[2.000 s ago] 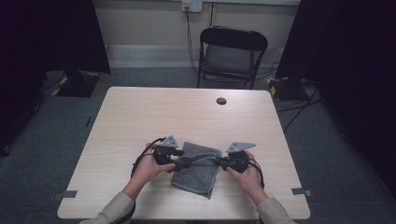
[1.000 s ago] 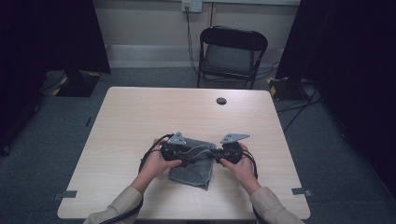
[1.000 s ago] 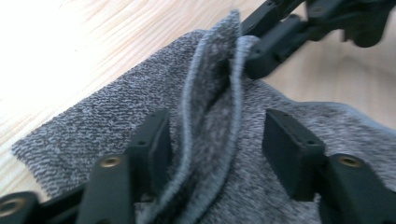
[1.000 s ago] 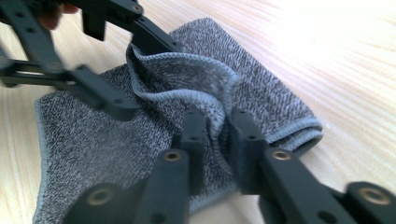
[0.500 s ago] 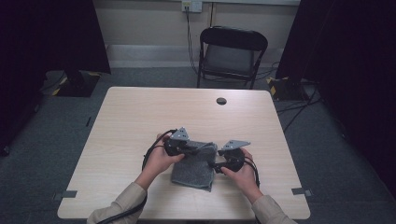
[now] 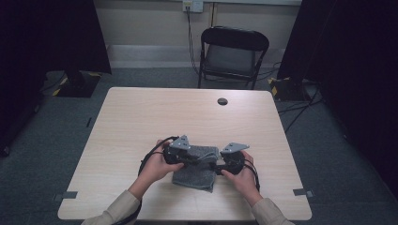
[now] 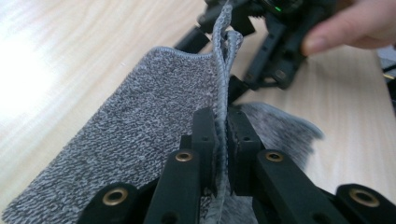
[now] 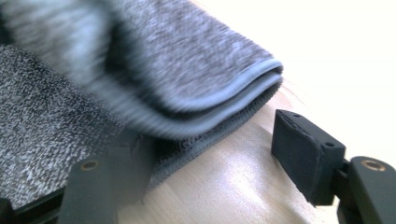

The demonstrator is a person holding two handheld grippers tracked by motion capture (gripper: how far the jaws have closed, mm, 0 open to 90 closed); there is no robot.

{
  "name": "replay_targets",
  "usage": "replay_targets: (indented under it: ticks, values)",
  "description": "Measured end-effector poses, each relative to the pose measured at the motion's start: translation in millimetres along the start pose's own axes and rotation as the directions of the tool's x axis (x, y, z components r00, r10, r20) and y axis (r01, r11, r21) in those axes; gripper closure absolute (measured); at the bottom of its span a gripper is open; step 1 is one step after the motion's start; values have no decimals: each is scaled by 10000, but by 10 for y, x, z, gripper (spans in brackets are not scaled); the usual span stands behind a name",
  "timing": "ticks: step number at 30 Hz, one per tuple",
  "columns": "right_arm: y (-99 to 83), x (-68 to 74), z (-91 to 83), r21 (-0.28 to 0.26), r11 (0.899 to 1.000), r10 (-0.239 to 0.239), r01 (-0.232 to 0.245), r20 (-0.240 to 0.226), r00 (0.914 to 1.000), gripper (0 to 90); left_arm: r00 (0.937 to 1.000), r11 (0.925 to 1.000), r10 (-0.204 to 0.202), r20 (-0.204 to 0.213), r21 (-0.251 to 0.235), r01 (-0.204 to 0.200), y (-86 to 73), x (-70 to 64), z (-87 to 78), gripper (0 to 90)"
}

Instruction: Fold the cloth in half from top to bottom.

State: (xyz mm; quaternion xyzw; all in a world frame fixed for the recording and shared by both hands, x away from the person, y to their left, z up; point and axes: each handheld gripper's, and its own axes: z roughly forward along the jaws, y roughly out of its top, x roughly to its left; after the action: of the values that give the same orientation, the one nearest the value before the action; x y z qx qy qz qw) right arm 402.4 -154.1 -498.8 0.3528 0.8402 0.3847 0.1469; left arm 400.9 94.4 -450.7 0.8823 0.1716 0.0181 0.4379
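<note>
A grey towel lies near the front edge of the table, between the person's 2 hands. In the high view the left gripper sits at the towel's left side and the right gripper at its right side, both low over the cloth, each with a grey plate on top and a black cable looping back toward the wrist.

In the left gripper view the 2 black jaws are pressed together on a raised edge of the towel, which stands up in a thin fold between them and runs on toward the right gripper farther off. The rest of the cloth slopes down to the left onto the wood, and a fingertip rests on the far gripper's body.

In the right gripper view the jaws stand wide apart. The right-hand jaw is clear of the cloth over bare wood; the left-hand one is blurred and lies against the towel. The hemmed, folded edge of the towel hangs just above the table between them, not clamped.

Farther back on the table sits a small dark disc, well apart from the towel. A black folding chair stands behind the table.
</note>
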Motion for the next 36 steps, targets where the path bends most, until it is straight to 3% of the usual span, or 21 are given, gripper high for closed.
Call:
replay_targets:
  ticks: [7, 14, 22, 27, 36]
  values:
    - [4, 13, 15, -63, 9999, 84, -83, 152, 9998, 315, 9990, 9991, -410, 172, 66, 409, -158, -34, 24, 822]
    - [49, 7, 67, -57, 9999, 137, -136, 207, 9997, 309, 9946, 9945, -1020, 195, 237, 1015, -322, 112, 120, 821]
    - [149, -40, 182, -69, 9997, 254, -252, 418, 9988, 310, 9931, 9925, -1171, 15, 370, 1169, -283, 317, 143, 821]
    - [163, -47, 199, -59, 9997, 254, -252, 423, 9988, 310, 9951, 9952, -975, 153, 33, 974, -202, 237, 50, 820]
    - [161, -43, 196, -61, 9996, 274, -272, 464, 9985, 310, 9978, 9978, -642, 186, 171, 639, -168, 68, -44, 816]
